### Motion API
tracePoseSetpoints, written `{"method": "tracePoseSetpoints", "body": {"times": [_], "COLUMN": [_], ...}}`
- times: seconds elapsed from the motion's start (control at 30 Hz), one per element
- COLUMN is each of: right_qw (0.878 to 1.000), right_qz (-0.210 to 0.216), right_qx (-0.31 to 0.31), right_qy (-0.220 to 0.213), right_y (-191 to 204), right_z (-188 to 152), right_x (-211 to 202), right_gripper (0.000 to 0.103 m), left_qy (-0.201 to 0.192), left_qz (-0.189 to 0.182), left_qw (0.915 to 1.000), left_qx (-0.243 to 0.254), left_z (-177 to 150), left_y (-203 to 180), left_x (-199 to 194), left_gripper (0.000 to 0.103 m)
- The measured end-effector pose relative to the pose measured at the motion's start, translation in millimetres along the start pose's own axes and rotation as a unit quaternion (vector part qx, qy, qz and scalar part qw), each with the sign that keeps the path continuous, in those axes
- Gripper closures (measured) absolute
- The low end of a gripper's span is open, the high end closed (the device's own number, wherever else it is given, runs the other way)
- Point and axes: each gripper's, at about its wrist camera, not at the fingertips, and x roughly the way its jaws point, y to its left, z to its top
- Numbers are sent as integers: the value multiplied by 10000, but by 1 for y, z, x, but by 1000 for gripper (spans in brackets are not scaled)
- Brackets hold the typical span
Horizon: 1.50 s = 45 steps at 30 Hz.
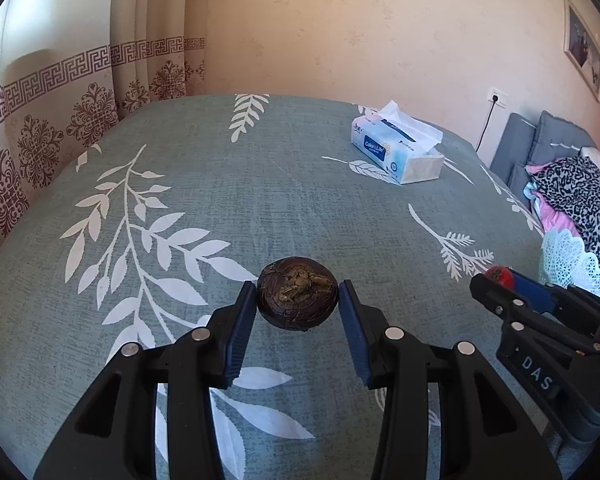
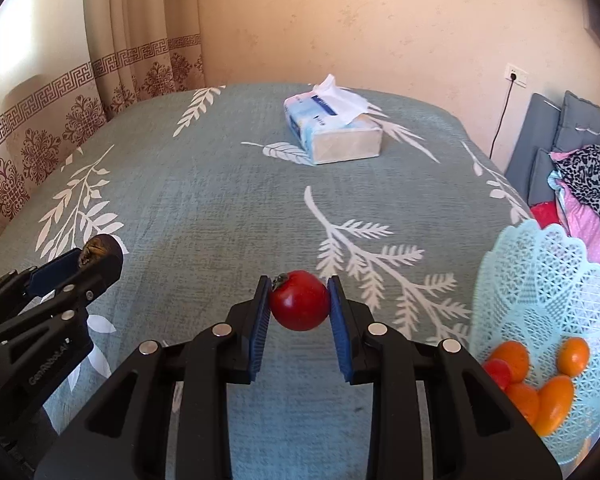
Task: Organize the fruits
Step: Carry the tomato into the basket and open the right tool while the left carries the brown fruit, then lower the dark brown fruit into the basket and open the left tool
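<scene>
Carrying step: right gripper [image 2: 299,300] clamps the small red round fruit [image 2: 300,301], clear of the leaf-print tablecloth [image 2: 220,200]; left gripper [image 1: 298,300] grips a dark brown wrinkled round fruit [image 1: 297,299]. Next, probably: swing right, release over pale-blue lattice plastic basket [image 2: 540,280].

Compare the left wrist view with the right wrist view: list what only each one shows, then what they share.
Only the left wrist view: a framed picture on the wall, and the top face of the dark brown fruit held in the left tongs.

Only the right wrist view: the orange fruits inside the pale blue basket, and the whole red fruit gripped by the right tongs.

Both: the tissue box, the leaf-patterned cloth, the curtain, the wall socket and each other's tongs.
</scene>
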Motion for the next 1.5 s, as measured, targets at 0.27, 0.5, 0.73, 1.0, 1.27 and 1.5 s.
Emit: {"method": "tracePoseSetpoints", "body": {"times": [0.27, 0.5, 0.73, 1.0, 1.27, 1.5], "right_qw": [9997, 9984, 9953, 9897, 9834, 9778], "right_qz": [-133, -298, -484, -615, -641, -719], "right_qx": [173, 445, 785, 1247, 1633, 1868], "right_qy": [-117, -204, -300, -335, -466, -614], "right_y": [-20, -49, -89, -135, -165, -187], "right_z": [-6, -14, -23, -34, -45, -58], "right_x": [-17, -33, -50, -60, -67, -82], "right_gripper": [74, 74, 74, 74, 57, 56], "left_qy": [-20, -19, -54, -51, -72, -50], "left_qz": [-40, -83, -136, -284, -460, -636], "left_qw": [9999, 9996, 9988, 9974, 9951, 9925], "left_qx": [142, 265, 466, 654, 872, 1046], "left_z": [-3, -5, -7, -7, -4, 0], "left_y": [-10, -21, -39, -64, -95, -123], "left_x": [-2, -4, -10, -16, -20, -19], "left_gripper": [60, 60, 60, 60, 60, 60]}}
